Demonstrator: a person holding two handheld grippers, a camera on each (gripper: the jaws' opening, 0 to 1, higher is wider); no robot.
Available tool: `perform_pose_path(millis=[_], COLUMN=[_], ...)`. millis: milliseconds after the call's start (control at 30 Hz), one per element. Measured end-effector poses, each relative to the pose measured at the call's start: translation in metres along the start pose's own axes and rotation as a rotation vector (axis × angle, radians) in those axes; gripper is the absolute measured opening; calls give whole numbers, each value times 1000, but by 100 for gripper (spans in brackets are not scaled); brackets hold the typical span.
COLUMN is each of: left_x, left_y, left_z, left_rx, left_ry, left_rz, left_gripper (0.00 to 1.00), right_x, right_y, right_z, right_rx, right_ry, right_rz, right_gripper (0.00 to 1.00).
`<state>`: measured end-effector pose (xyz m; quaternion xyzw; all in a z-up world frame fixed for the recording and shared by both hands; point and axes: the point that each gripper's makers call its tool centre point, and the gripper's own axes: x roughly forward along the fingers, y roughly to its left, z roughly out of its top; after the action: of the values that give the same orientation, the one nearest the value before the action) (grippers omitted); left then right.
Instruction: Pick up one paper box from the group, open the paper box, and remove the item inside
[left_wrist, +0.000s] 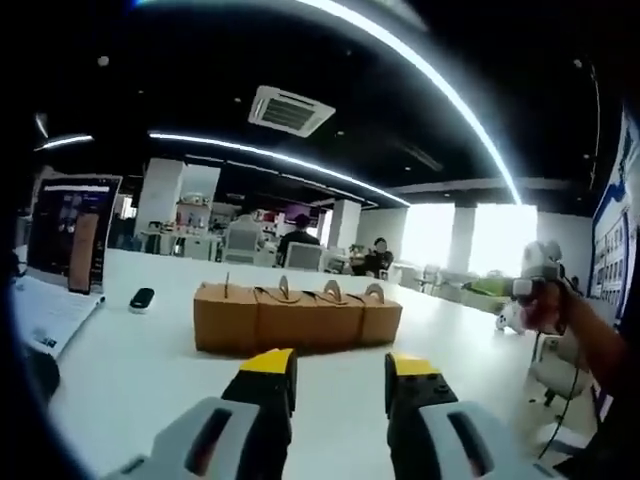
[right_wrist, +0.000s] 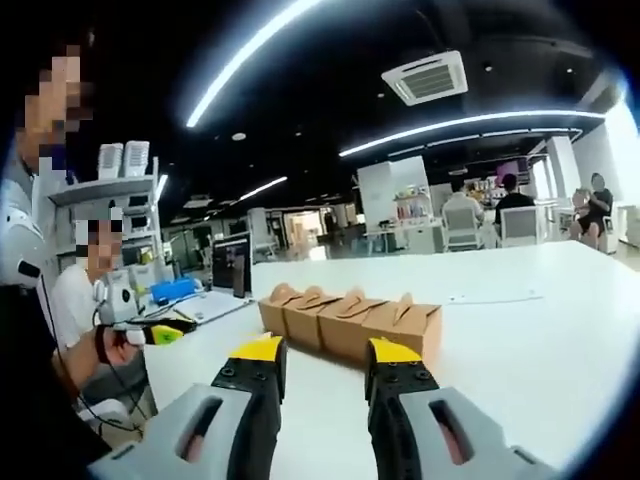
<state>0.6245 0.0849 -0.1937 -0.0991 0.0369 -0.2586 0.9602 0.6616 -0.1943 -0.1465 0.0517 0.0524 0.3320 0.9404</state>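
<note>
Left gripper (left_wrist: 340, 385) and right gripper (right_wrist: 322, 370): jaws parted, nothing held, both short of the boxes. Four brown paper boxes (left_wrist: 297, 315) stand in a touching row on the white table (left_wrist: 150, 380). Judged light, thin-walled, crushable; grip an end box by its sides, gently.
</note>
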Motion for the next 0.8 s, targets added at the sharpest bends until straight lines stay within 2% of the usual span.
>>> perform_pose_path(millis=[100, 167, 233, 333, 400, 467, 533, 600, 700, 800], left_x=[-6, -5, -4, -2, -1, 0, 1, 0, -5, -7], left_y=[-1, 5, 7, 5, 4, 4, 5, 6, 8, 15], left_z=[1, -9, -20, -23, -23, -22, -21, -21, -19, -22], left_rx=[16, 15, 23, 24, 24, 24, 19, 17, 21, 9], left_ry=[-17, 17, 53, 63, 62, 55, 53, 52, 40, 44], left_rz=[2, 27, 34, 27, 21, 22, 29, 32, 38, 57], left_gripper=[37, 37, 37, 37, 37, 37, 37, 37, 37, 37], right_x=[-9, -11, -9, 0, 9, 18, 31, 43, 58, 71], right_y=[-2, -4, -11, -20, -20, -21, -32, -40, -53, -58], right_z=[17, 18, 12, -7, -13, -18, -29, -32, -27, -13], right_rx=[-31, -39, -25, -14, -14, 26, 56, 41, 79, 90], right_ry=[-36, -44, -34, 23, 30, 14, 43, 53, 42, 16], right_rz=[-5, -9, -24, -50, -43, -36, -69, -89, -133, -146], right_gripper=[32, 32, 33, 34, 34, 32, 32, 31, 30, 28])
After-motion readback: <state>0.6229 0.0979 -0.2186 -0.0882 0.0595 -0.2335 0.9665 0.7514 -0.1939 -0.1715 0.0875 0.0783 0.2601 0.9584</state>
